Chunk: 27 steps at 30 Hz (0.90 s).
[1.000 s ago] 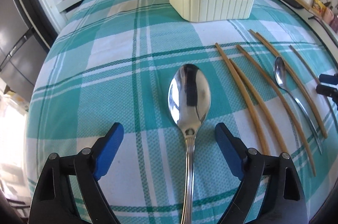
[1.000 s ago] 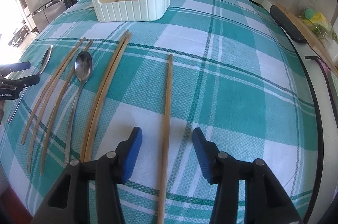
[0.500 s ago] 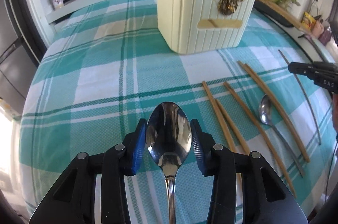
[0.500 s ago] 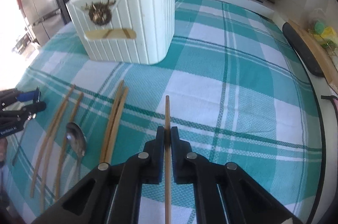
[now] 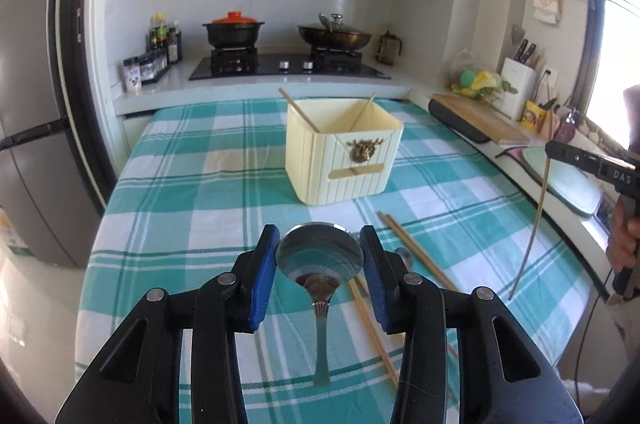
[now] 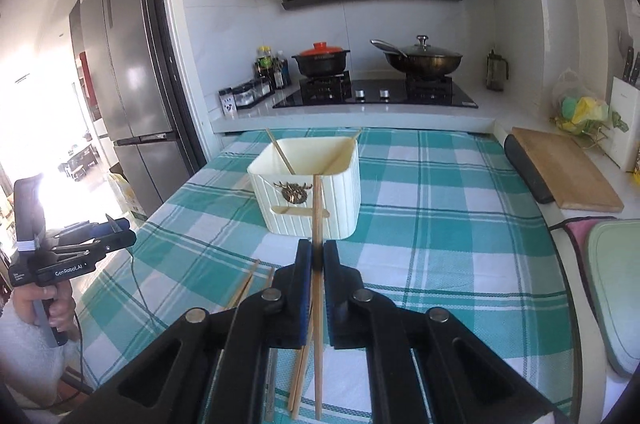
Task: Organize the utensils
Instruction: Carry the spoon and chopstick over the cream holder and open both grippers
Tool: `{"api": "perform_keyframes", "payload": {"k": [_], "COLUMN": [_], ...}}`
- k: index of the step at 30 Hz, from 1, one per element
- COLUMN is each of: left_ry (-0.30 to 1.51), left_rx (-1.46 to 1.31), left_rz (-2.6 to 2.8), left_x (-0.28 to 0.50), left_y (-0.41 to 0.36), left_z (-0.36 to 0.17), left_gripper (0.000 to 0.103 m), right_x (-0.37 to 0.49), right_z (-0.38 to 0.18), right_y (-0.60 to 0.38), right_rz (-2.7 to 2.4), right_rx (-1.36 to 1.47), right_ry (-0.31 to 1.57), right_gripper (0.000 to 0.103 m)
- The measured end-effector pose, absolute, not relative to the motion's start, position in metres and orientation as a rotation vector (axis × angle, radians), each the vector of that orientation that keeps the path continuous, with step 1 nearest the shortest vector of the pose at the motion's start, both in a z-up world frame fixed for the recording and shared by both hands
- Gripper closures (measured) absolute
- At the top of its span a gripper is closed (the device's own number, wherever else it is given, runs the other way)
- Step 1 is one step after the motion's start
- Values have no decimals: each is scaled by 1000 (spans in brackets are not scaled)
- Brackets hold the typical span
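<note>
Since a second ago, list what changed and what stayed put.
The left gripper closed on the spoon and lifted it off the cloth. The right gripper shut on a chopstick and raised it too. The cream bin and the other chopsticks stayed put.

The spoon [image 5: 320, 256] is polished, mirror-bright metal. The chopstick [image 6: 317, 224] looks like smooth pale wood. The ribbed holder [image 5: 344, 160] is matt cream plastic with a brassy ornament. A woven checked cloth [image 5: 200, 192] covers the table. The gripper pads [image 5: 264, 276] look like matt blue rubber.
</note>
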<state>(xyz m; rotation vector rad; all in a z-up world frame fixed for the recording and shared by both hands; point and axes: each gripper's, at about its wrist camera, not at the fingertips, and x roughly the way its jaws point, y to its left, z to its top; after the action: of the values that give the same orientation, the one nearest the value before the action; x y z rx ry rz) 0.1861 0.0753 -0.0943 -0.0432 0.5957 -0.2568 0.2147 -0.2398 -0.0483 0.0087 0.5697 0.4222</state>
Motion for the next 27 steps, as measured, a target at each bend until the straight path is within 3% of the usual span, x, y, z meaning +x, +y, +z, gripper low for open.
{"api": "perform_keyframes", "payload": {"k": [9,27], "left_ry": [571,571], "left_rx": [-62,-116], "left_rz": [-279,-313], "left_x": [184,206], "left_y": [73,82], "left_z": [-78,-52], "left_gripper": [61,61], "right_x": [198,223], "right_z": [-32,-30], "right_y": [-241,-238], "right_rz": [430,434], "right_rx": [49,37], "right_ry": [467,524], "right_gripper": [97,97]}}
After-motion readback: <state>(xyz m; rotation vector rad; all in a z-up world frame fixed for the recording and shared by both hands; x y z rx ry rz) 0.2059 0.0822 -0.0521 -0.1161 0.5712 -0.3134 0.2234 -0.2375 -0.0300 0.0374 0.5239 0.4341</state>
